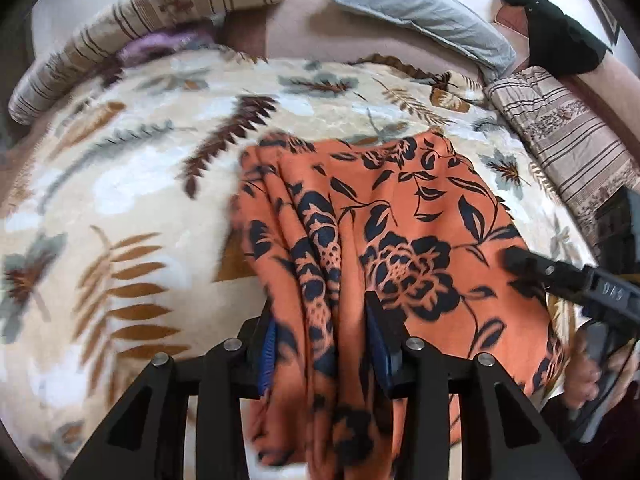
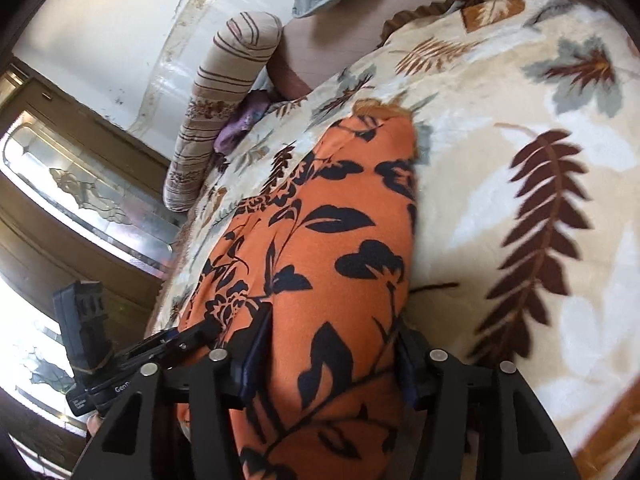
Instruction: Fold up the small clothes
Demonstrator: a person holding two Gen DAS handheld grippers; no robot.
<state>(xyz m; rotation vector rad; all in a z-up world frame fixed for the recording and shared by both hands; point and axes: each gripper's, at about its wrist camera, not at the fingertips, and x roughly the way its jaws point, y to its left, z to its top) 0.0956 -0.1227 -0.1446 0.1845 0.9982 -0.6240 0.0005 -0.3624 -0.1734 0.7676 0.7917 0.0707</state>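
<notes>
The left wrist view shows an orange cloth (image 1: 400, 216) with a dark flower print lying on a cream blanket (image 1: 132, 200) with a leaf pattern, which covers a bed. The near part of the cloth is gathered in folds and runs between the two fingers of the left gripper (image 1: 322, 344). The blue pads (image 1: 269, 344) stand at both sides of the bunched fabric with the cloth filling the gap; whether they press on it I cannot tell. At the right edge of this view the right gripper (image 1: 568, 280) reaches over the cloth, and part of a hand (image 1: 588, 376) shows below it.

In the right wrist view the same cloth (image 2: 320, 240) stretches away from the camera over the blanket (image 2: 520, 120). Its near end passes between the fingers of the right gripper (image 2: 332, 364), wide and rather flat. The fingers stand apart at both edges of the fabric; a firm grip cannot be confirmed here either. The left gripper (image 2: 160, 344) shows at the left, beside the cloth.

A striped bolster (image 1: 132, 28), a grey pillow (image 1: 420, 12) and a black glove (image 1: 560, 32) lie at the far side of the bed.
</notes>
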